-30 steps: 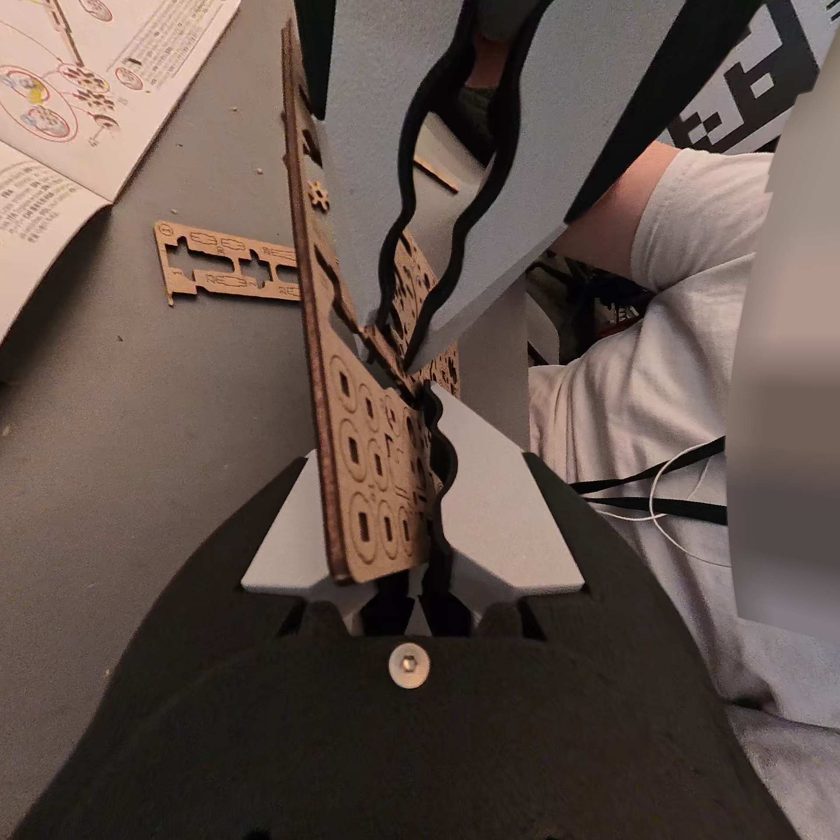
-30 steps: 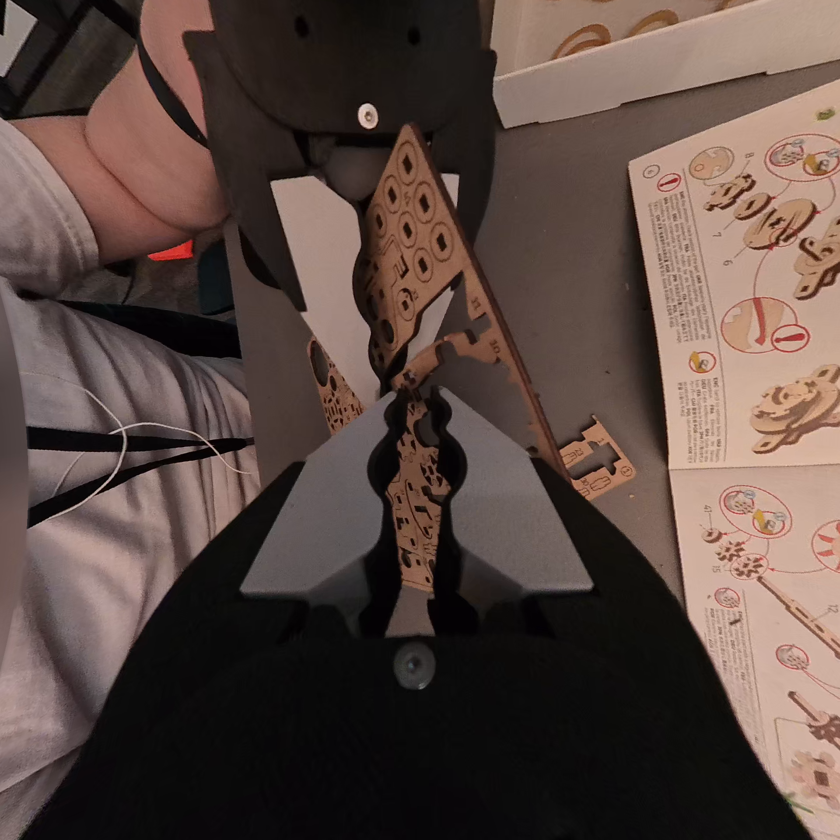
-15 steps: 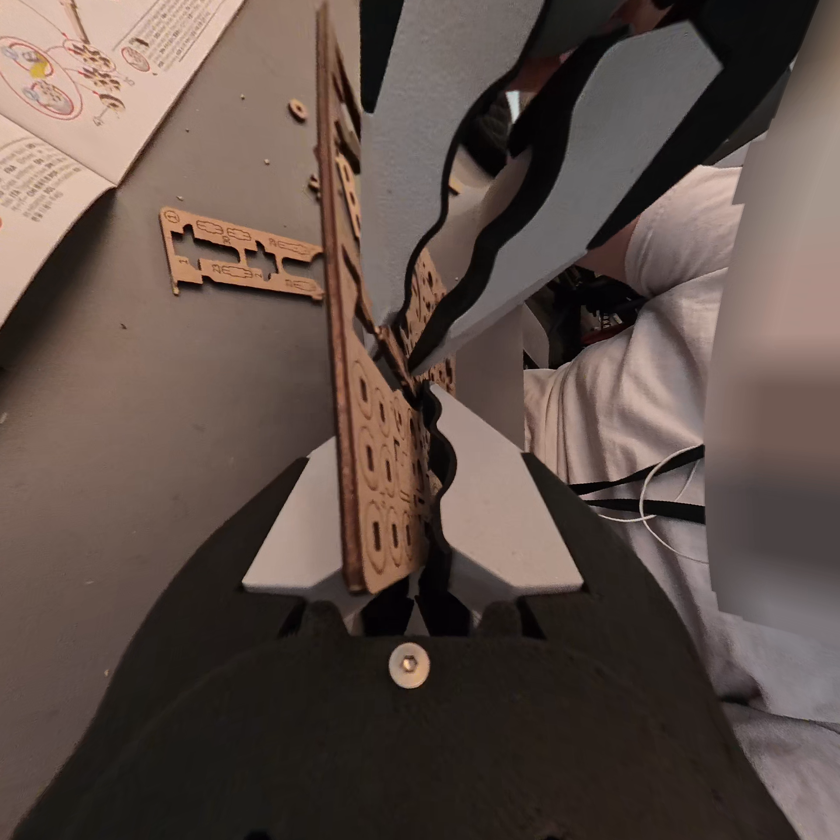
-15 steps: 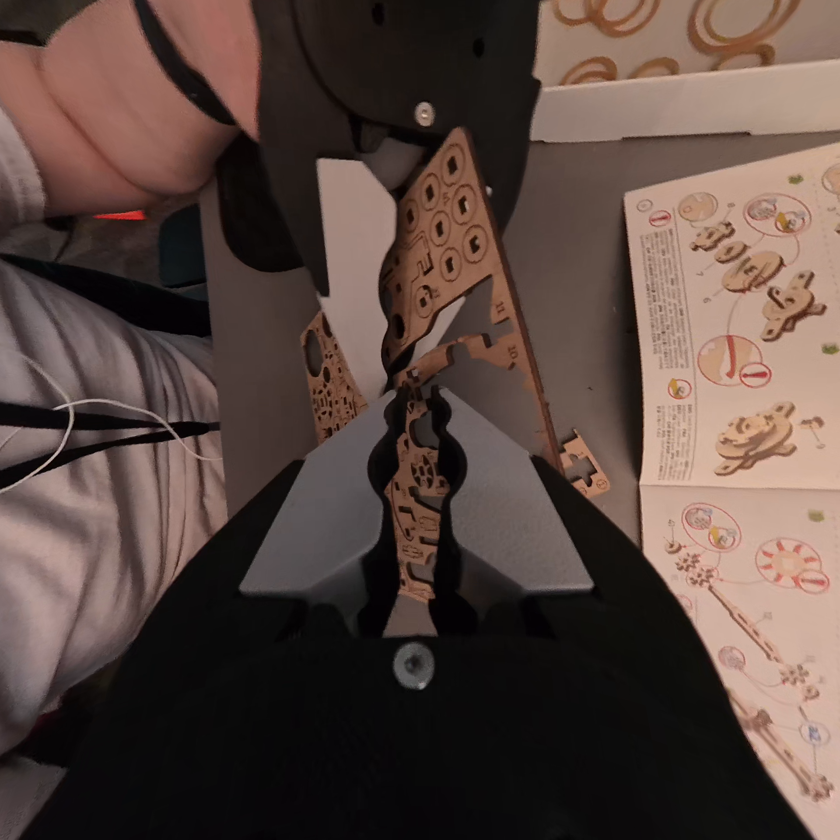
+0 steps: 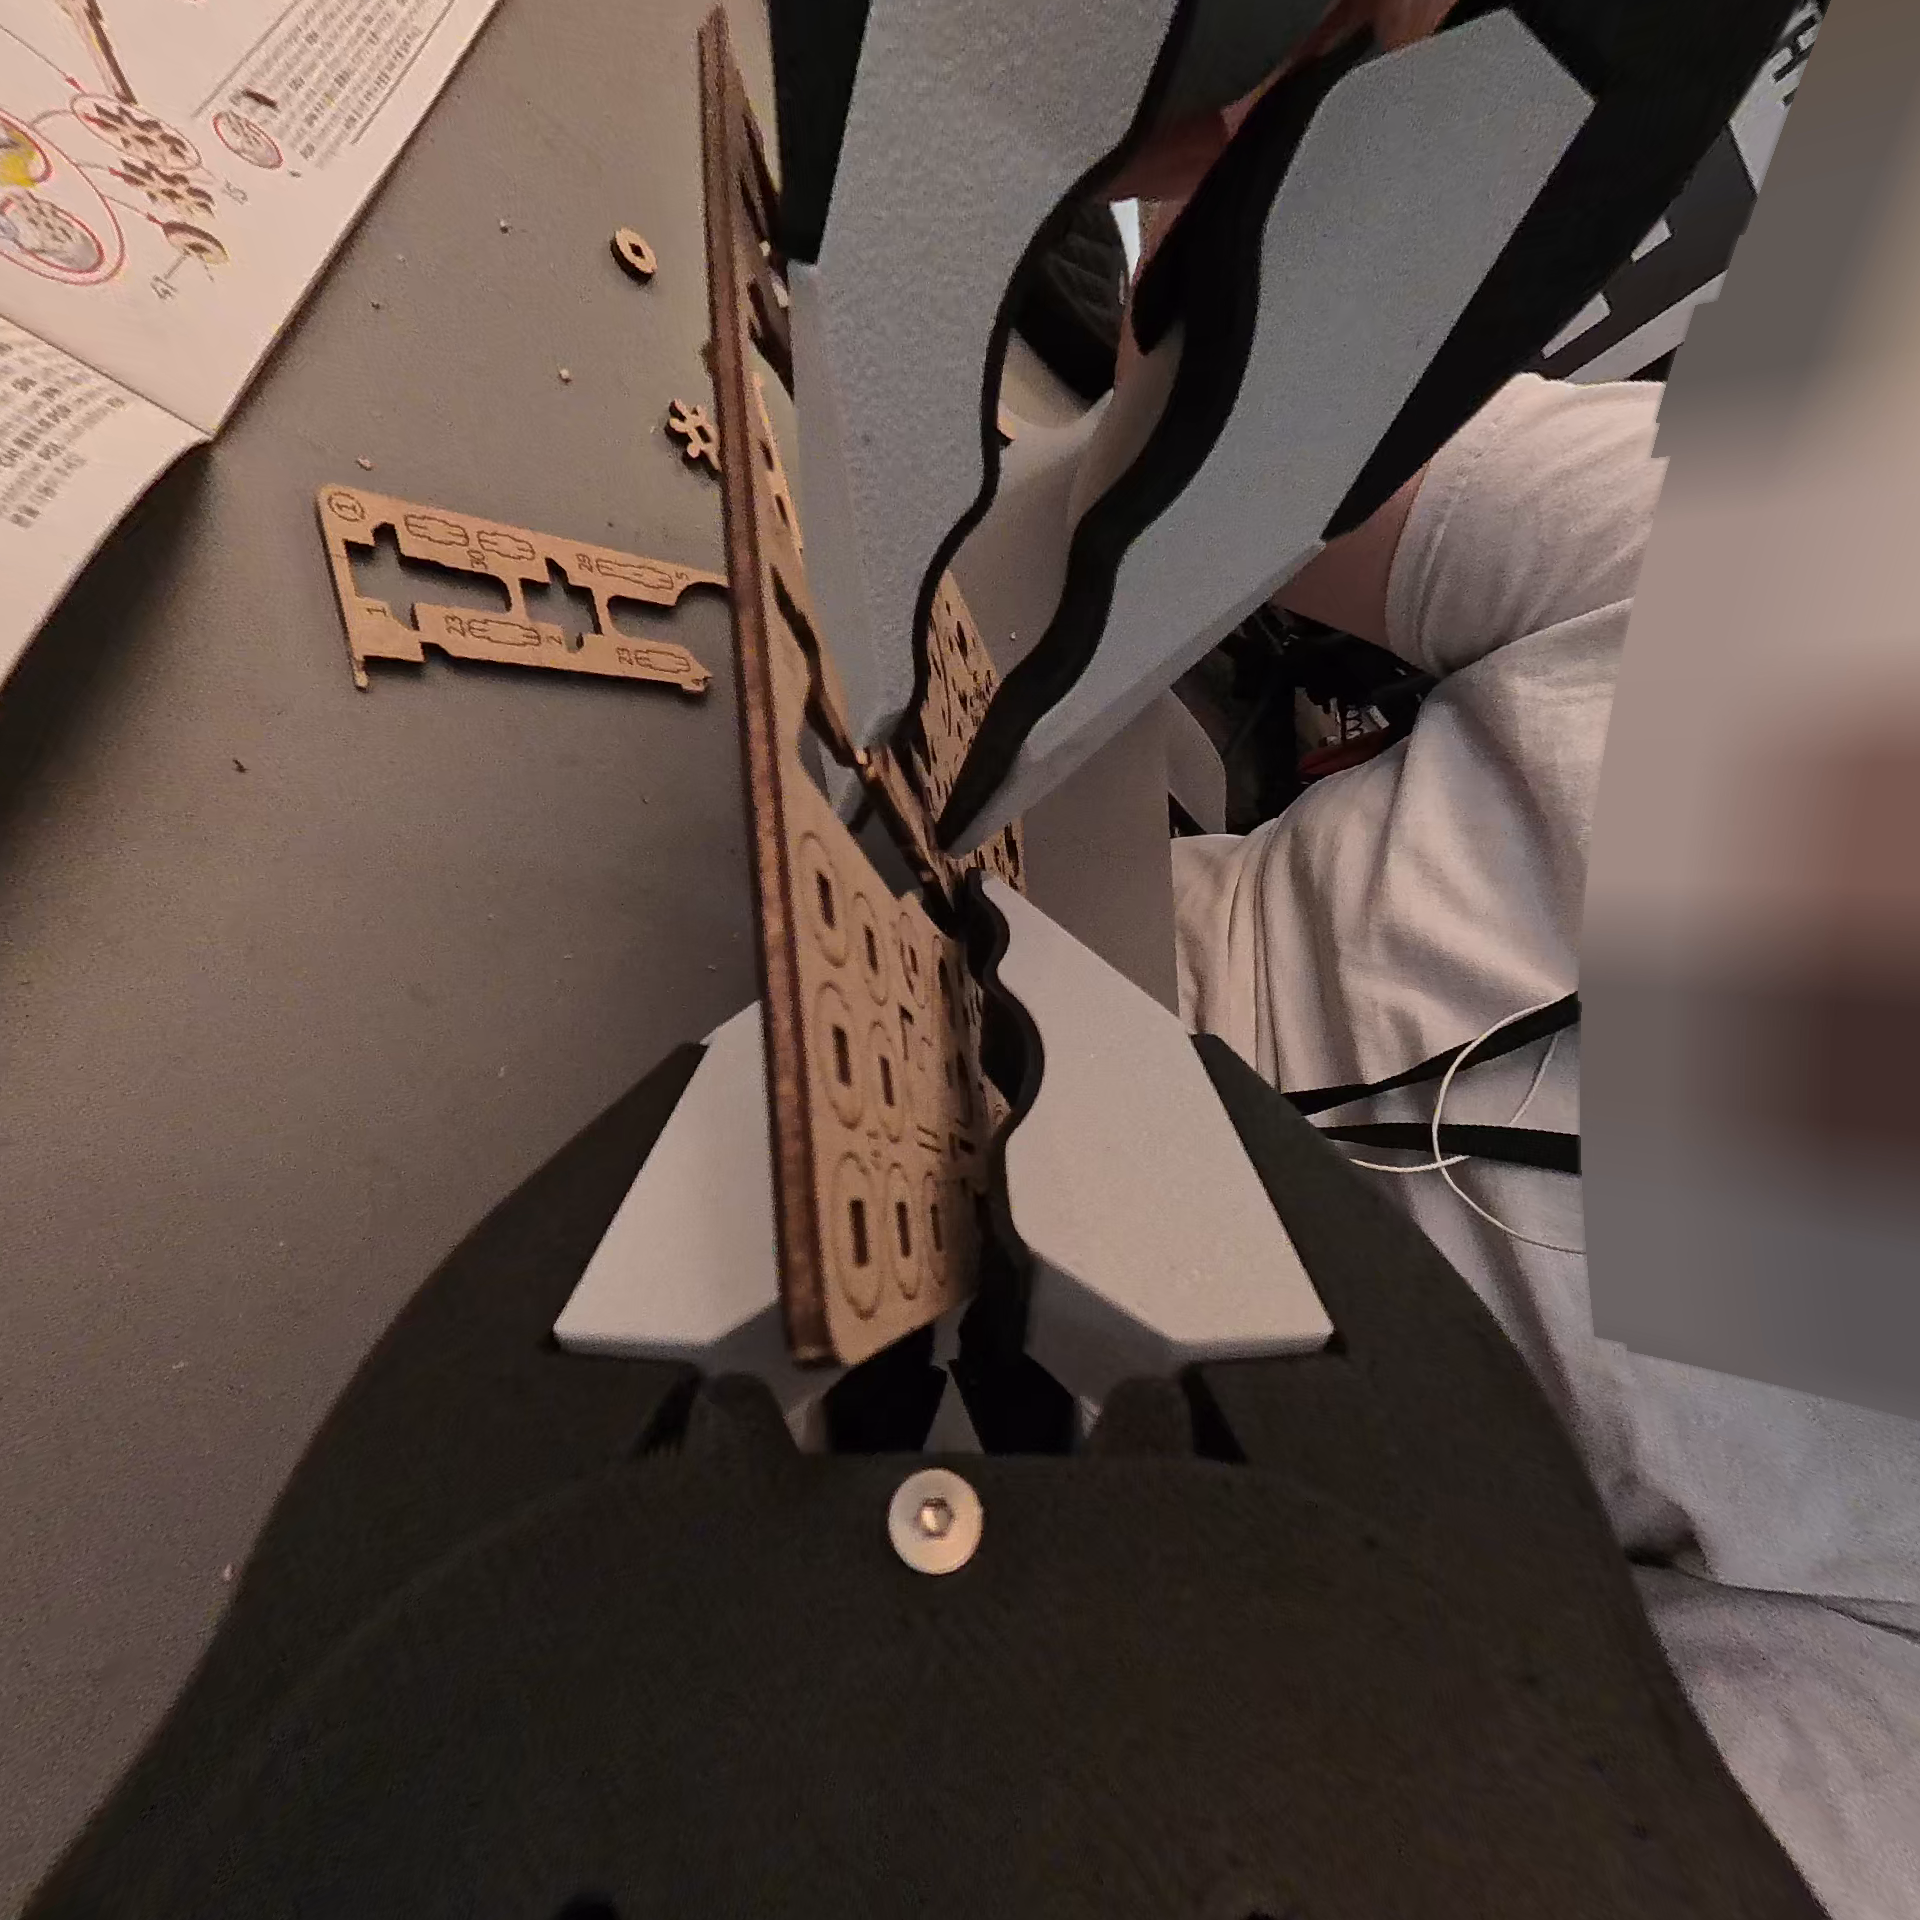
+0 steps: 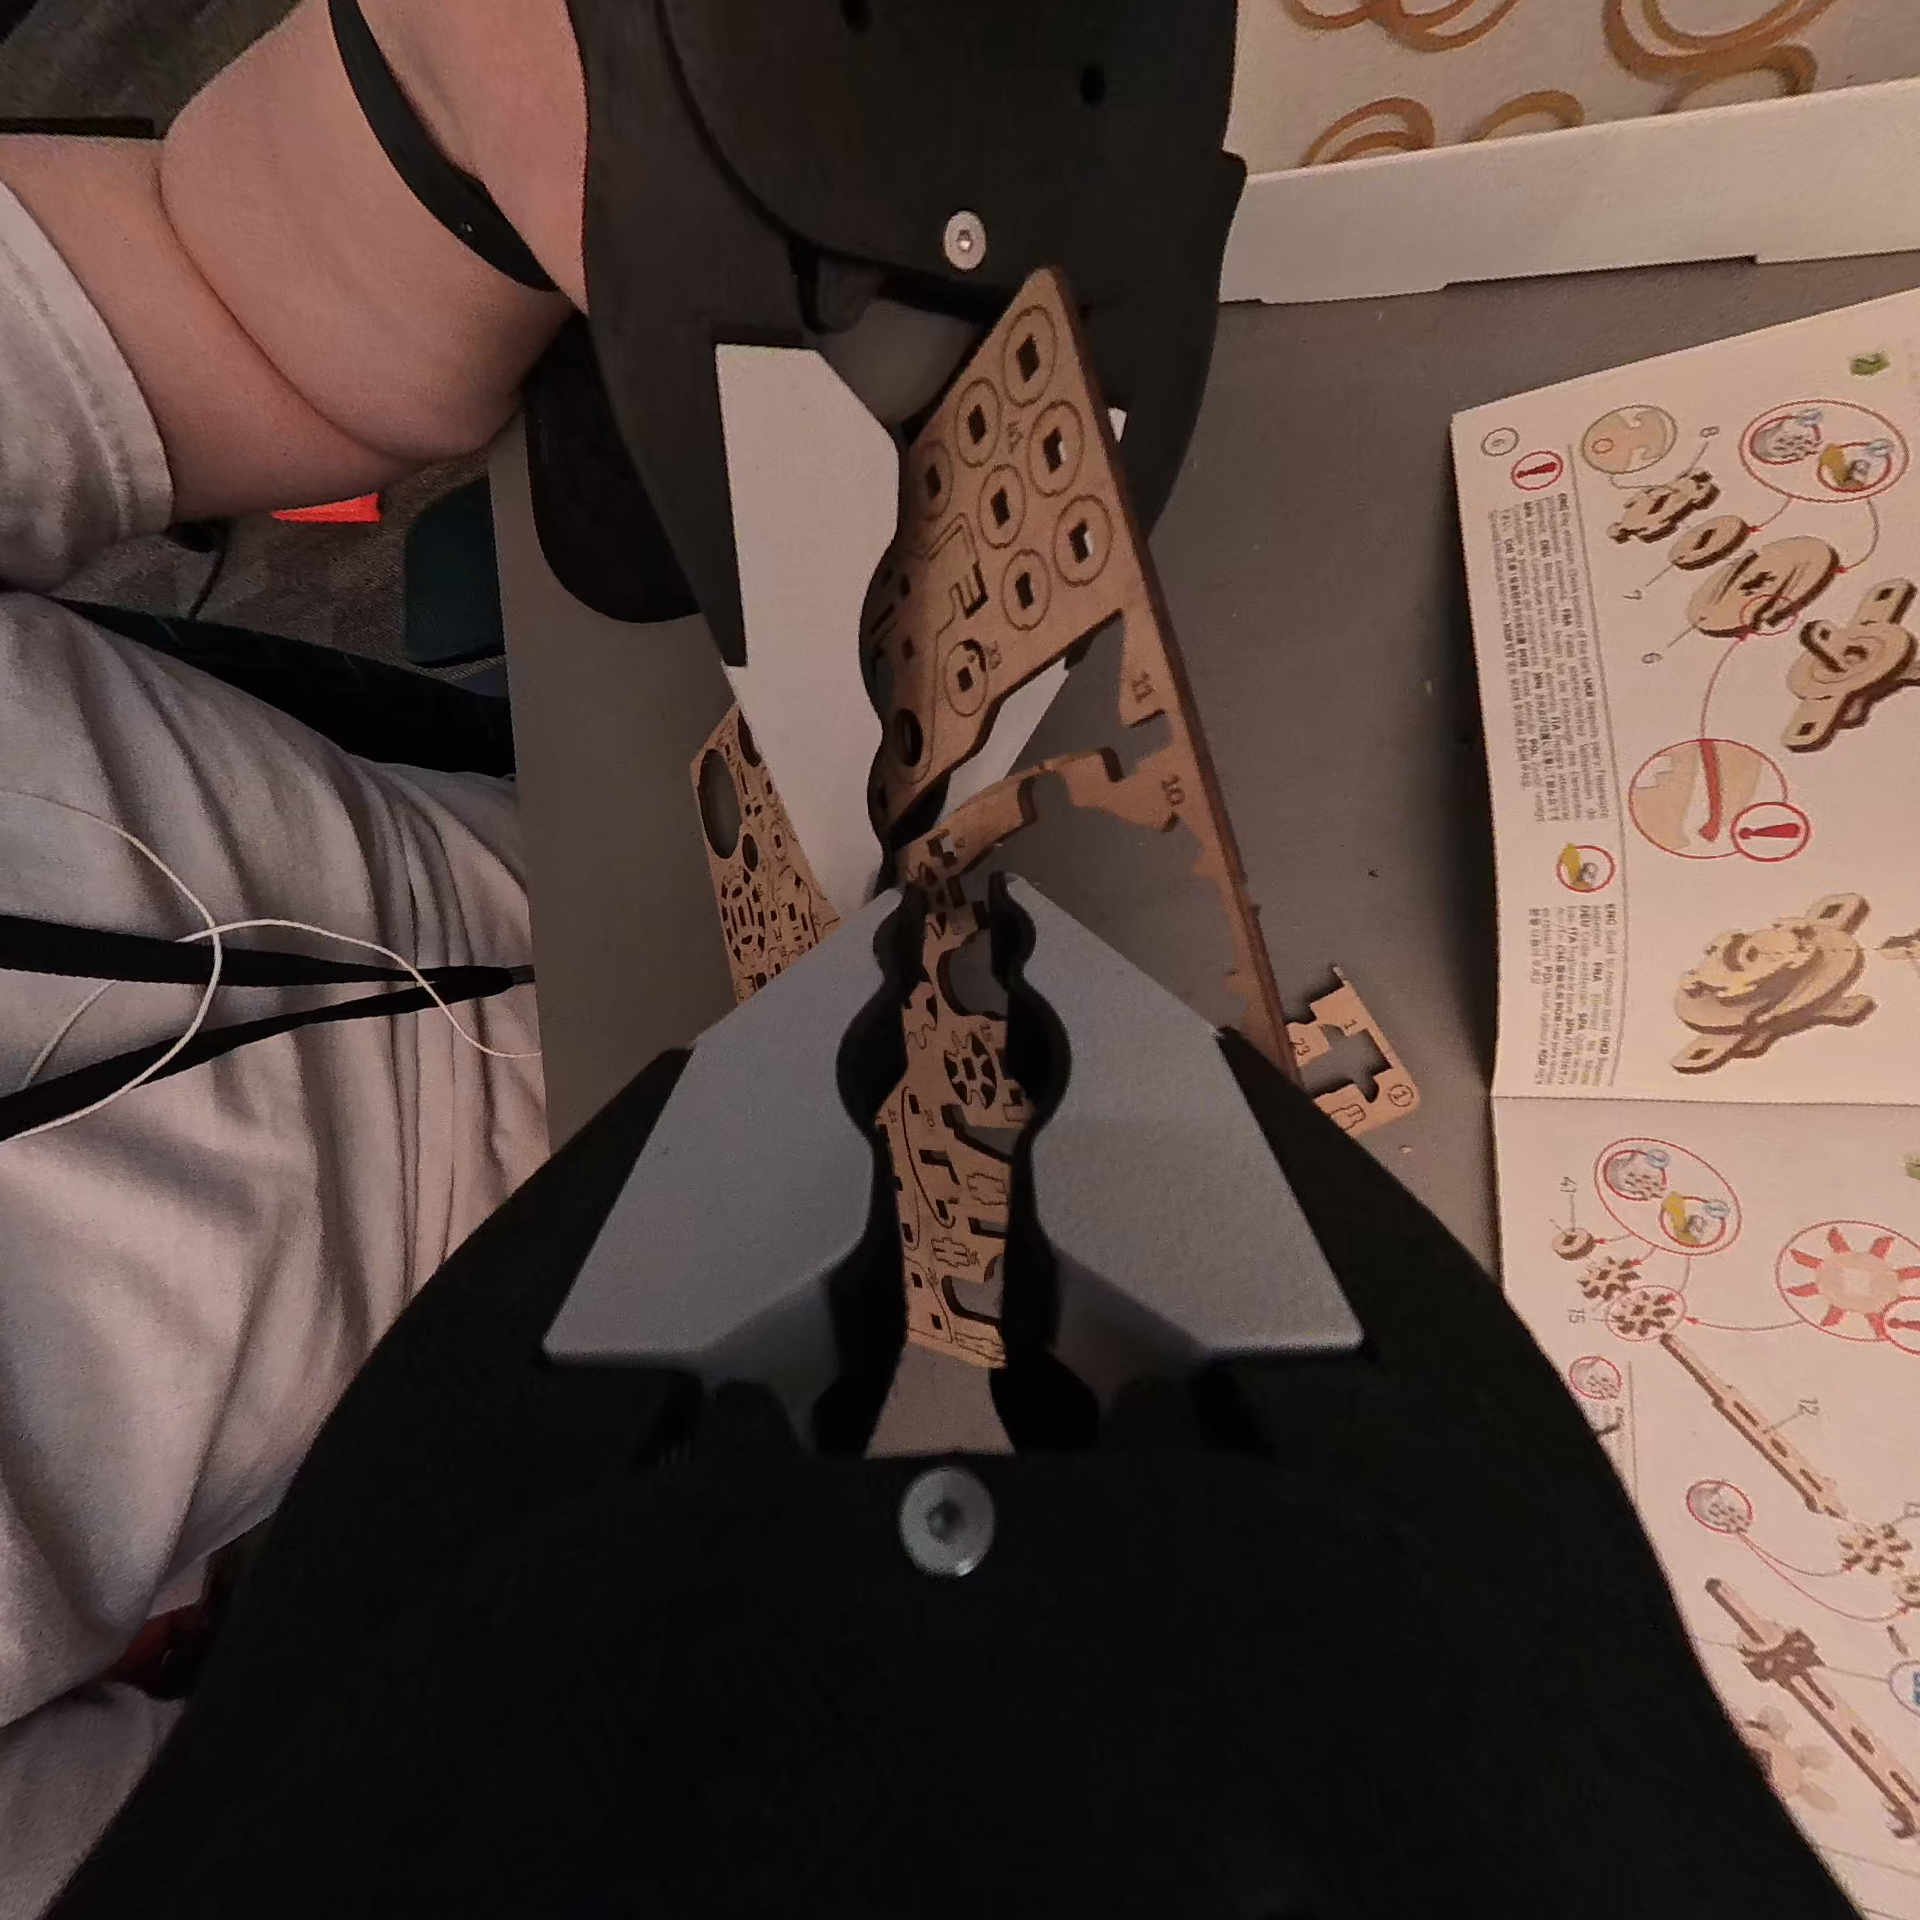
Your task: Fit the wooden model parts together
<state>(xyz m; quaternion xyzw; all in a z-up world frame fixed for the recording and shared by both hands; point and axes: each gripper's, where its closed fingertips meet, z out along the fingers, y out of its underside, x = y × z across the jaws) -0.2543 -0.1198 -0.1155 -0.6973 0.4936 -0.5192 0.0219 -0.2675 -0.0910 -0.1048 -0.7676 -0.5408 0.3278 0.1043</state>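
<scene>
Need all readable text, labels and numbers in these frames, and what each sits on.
I'm not quoting any writing, so these are the carriers only.
Instruction booklet: printed text blocks and step numbers beside the diagrams.
Upright wooden sheet: engraved part numbers near its cut-outs.
Small wooden frame flat on the table: engraved part numbers.
Second wooden sheet: engravings too small to read.

Tan laser-cut wooden sheet (image 5: 883,1091), grey fingers (image 5: 1143,1174), dark grey table (image 5: 312,987), white shirt (image 5: 1403,883)

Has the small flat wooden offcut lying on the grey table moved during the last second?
Cannot tell: the wooden offcut keeps its spot beside the instruction booklet; the camera shifted.
</scene>
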